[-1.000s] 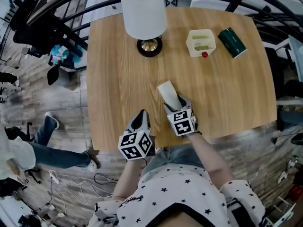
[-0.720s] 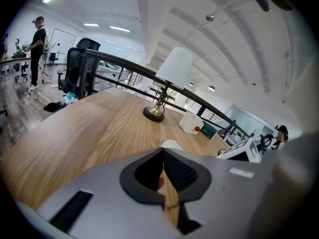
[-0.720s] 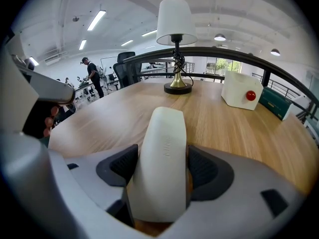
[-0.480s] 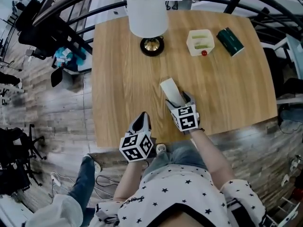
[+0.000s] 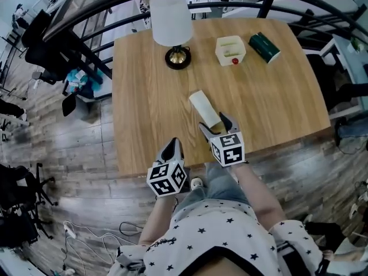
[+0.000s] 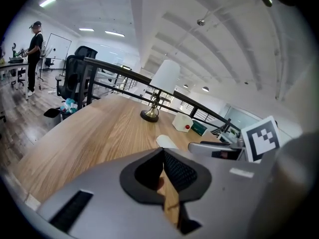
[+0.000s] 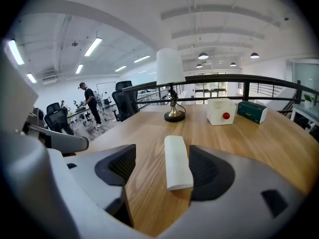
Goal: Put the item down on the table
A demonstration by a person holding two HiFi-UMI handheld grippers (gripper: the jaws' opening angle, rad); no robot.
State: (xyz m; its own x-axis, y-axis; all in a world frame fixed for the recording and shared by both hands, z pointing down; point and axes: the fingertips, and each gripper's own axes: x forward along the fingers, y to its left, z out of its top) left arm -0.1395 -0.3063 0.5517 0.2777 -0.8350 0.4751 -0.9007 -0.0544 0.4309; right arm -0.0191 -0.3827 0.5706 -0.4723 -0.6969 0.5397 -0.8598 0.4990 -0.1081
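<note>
The item, a white roll [image 5: 205, 109], lies flat on the wooden table [image 5: 144, 85]. My right gripper [image 5: 213, 123] is open, with its jaws standing wide around the roll's near end. In the right gripper view the roll [image 7: 177, 162] lies close to the right-hand pad, and the left-hand pad is well clear of it. My right gripper [image 7: 160, 158] holds nothing. My left gripper [image 5: 172, 142] hovers at the table's near edge, shut and empty. In the left gripper view its pads [image 6: 163, 156] meet.
At the far side of the table stand a lamp with a white shade [image 5: 171, 22], a white box with a red knob [image 5: 230, 49] and a dark green box [image 5: 264, 46]. A black railing [image 5: 86, 16] runs behind the table. Office chairs and a person stand beyond.
The right gripper's jaws have spread and drawn back a little toward the table's near edge. The roll now rests on the wood. The left gripper has barely moved.
</note>
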